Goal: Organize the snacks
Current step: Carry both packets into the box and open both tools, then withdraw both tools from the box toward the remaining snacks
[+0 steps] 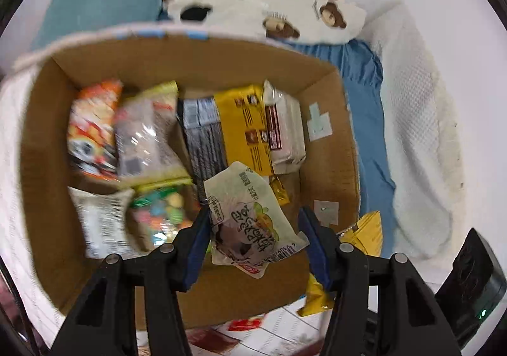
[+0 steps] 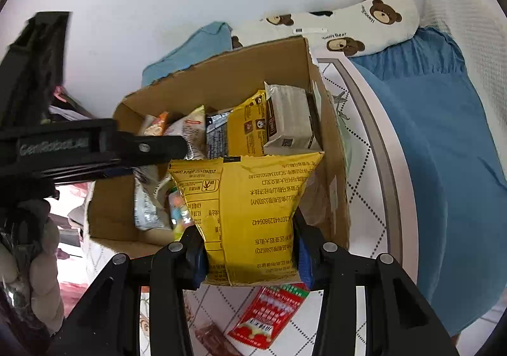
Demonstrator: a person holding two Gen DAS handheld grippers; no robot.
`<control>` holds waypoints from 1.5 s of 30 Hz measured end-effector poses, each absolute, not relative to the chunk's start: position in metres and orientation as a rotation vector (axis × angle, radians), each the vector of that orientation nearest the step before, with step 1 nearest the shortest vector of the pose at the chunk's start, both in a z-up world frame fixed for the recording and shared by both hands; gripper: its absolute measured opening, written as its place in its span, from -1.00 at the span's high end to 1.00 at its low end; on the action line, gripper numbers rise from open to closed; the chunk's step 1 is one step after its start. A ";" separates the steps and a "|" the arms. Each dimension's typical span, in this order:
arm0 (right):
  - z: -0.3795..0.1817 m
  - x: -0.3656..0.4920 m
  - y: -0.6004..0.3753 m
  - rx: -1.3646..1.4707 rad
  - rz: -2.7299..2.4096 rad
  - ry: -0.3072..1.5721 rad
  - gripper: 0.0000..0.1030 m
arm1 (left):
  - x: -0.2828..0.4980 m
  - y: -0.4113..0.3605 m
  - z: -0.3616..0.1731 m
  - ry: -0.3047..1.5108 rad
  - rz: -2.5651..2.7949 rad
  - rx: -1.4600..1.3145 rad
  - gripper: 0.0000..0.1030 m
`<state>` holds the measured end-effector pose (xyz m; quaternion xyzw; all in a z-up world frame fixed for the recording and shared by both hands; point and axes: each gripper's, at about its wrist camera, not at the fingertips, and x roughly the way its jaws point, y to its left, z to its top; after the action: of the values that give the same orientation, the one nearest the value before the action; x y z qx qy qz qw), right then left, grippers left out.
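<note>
From the left wrist view, our left tongs (image 1: 253, 242) are clenched on a pale green packet (image 1: 250, 216), which hangs over the near side of the cardboard box (image 1: 190, 51). The box already holds several snacks, among them a yellow box (image 1: 244, 127) and a candy bag (image 1: 161, 213), so we judge the sorting well under way.

From the right wrist view, our right tongs (image 2: 250, 256) grip a big yellow bag (image 2: 250, 203) above the near edge of that box. A red packet (image 2: 269, 314) lies on the bed below, not yet packed, so both held snacks and this one remain.
</note>
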<state>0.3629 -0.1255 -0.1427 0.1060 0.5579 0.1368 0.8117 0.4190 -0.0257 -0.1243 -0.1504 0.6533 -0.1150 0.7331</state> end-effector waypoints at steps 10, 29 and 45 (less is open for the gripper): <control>-0.184 0.386 -0.116 0.201 0.253 1.337 -0.69 | 0.421 -0.021 -0.173 1.592 -0.259 -0.431 -0.54; -0.180 0.380 -0.102 0.123 0.185 1.302 -0.85 | 0.379 0.022 -0.131 1.379 -0.042 -0.194 -0.81; -0.154 0.354 -0.085 0.018 0.187 1.169 -0.85 | 0.329 0.054 -0.108 1.194 0.118 -0.130 -0.81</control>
<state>0.3542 -0.0849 -0.1539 0.0087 0.5510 0.0881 0.8298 0.3291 0.0537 -0.1077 -0.0613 0.5615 0.0553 0.8233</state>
